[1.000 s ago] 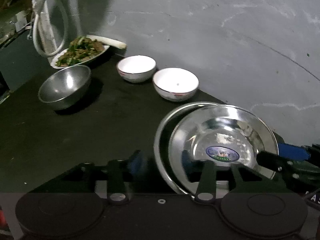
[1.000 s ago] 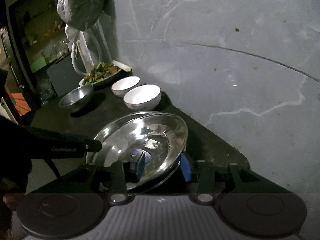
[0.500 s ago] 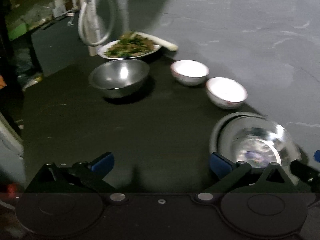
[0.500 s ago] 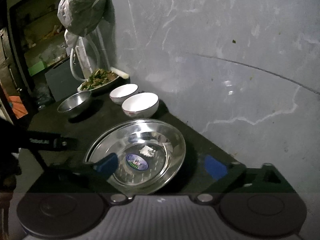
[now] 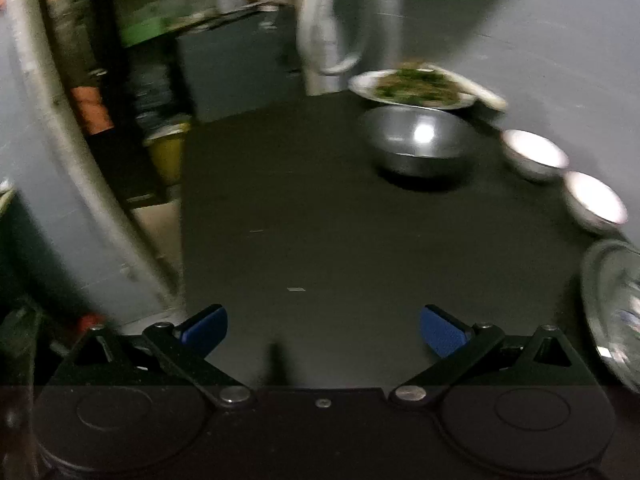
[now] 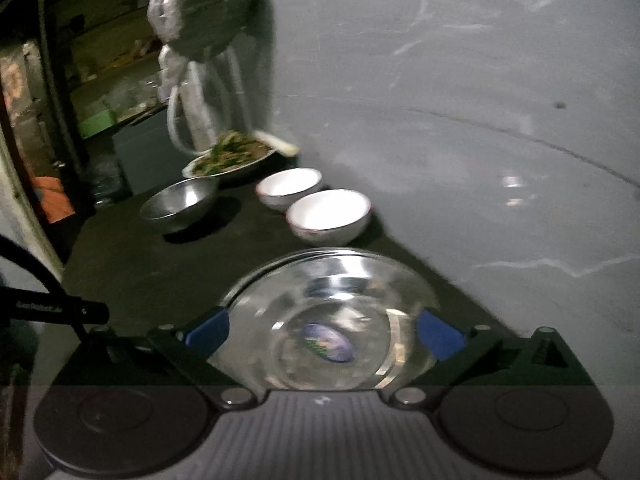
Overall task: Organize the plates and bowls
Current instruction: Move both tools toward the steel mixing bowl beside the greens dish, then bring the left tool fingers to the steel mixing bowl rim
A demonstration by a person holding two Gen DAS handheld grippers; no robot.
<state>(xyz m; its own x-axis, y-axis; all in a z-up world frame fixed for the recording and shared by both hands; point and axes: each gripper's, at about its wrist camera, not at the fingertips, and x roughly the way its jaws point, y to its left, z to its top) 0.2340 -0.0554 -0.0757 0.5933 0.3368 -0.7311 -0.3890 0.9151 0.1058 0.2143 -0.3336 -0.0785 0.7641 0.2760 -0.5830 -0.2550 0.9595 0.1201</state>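
Observation:
Two stacked steel plates [image 6: 332, 320] lie on the black table, the top one with a blue sticker. My right gripper [image 6: 324, 330] is open, its blue pads to either side of the stack, just above it. The stack shows at the right edge of the left wrist view [image 5: 612, 308]. My left gripper [image 5: 322, 326] is open and empty over bare table, left of the stack. Two white bowls [image 6: 328, 216] [image 6: 289, 186] stand by the wall. A steel bowl [image 6: 180, 202] [image 5: 418, 140] stands farther back.
A plate of green vegetables [image 6: 230, 156] [image 5: 412, 88] sits at the table's far end under a hanging plastic bag [image 6: 200, 4]. The grey wall [image 6: 480, 120] borders the table on the right. The table's left edge [image 5: 182, 220] drops to the floor and clutter.
Both grippers opened and let go of the top steel plate, which now lies on the stack. My left gripper swung left, away from the plates. My right gripper stays over them.

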